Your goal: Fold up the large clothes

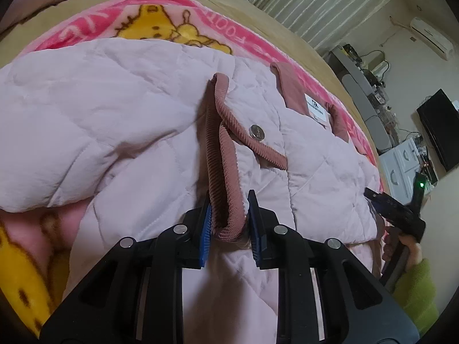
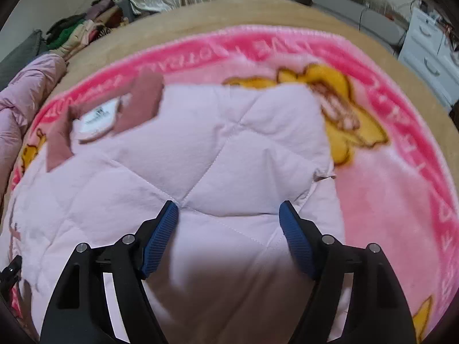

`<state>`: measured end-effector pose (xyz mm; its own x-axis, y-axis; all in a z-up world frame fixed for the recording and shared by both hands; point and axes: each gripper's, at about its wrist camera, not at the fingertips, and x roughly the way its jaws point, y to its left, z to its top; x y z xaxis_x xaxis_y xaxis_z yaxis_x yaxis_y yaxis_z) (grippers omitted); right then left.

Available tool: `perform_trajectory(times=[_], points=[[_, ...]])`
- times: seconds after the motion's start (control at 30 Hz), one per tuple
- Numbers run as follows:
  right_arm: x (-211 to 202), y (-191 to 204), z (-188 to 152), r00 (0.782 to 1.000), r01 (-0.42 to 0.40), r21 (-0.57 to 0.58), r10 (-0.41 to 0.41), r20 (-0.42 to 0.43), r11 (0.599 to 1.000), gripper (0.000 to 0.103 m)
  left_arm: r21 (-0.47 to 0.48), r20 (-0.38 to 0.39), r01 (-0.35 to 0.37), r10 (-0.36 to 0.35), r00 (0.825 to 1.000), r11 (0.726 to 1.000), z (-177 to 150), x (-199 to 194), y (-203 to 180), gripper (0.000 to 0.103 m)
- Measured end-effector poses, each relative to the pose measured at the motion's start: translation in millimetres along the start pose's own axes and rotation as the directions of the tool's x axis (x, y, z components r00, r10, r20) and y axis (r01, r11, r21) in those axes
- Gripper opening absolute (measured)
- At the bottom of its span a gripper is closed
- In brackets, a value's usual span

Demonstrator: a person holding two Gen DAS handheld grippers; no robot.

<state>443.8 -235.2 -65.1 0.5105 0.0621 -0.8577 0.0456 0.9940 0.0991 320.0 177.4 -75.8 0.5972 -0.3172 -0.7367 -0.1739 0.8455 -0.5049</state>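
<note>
Surface: a pink blanket (image 2: 387,189) with yellow cartoon figures lies over a tan bed (image 2: 258,11); the quilted pale-pink jacket (image 2: 200,149) lies spread on the blanket.
Jacket: its ribbed dusty-pink trim (image 1: 226,172) runs from the near edge away, past a metal snap (image 1: 257,132); farther off, a white label (image 1: 315,107) sits at the collar.
Left gripper (image 1: 229,218): jaws partly spread, a blue pad on either side of the near end of the trim; the left pad touches it, and whether the right does is unclear.
Right gripper (image 2: 229,223): jaws spread wide over the jacket, pads resting on or just above the quilting; nothing between them is pinched.
Room, far: striped curtains (image 1: 315,3) behind the bed, a pile of clothes (image 2: 83,31) at far left, white drawers (image 2: 430,54) at far right, an air conditioner (image 1: 431,37) on the wall.
</note>
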Motion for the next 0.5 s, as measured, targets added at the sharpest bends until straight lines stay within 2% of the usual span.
perform_trajectory(times=[0.23, 0.33, 0.37, 0.4, 0.5], points=[[6, 3, -6, 0.999, 0.043, -0.017, -0.043, 0.024, 0.999, 0.077, 0.006, -0.007, -0.007, 0.008, 1.0, 1.0, 0, 3, 1, 0.02], [-13, 9, -12, 0.999, 0.017, -0.028, -0.016, 0.036, 0.999, 0.077, 0.039, 0.013, -0.07, 0.07, 0.997, 0.997, 1, -8, -6, 0.03], [-22, 10, -17, 0.999, -0.014, -0.026, 0.015, 0.049, 1.0, 0.078, 0.05, 0.023, -0.086, 0.085, 0.996, 0.995, 2, -13, -8, 0.039], [-31, 11, -21, 0.997, -0.037, -0.023, 0.038, 0.061, 0.999, 0.081, 0.06, 0.035, -0.098, 0.096, 0.995, 0.993, 2, -20, -11, 0.053], [-59, 15, -39, 0.987, -0.123, 0.008, 0.122, 0.104, 0.992, 0.095, 0.074, 0.073, -0.133, 0.128, 0.989, 0.988, 4, -40, -16, 0.07]])
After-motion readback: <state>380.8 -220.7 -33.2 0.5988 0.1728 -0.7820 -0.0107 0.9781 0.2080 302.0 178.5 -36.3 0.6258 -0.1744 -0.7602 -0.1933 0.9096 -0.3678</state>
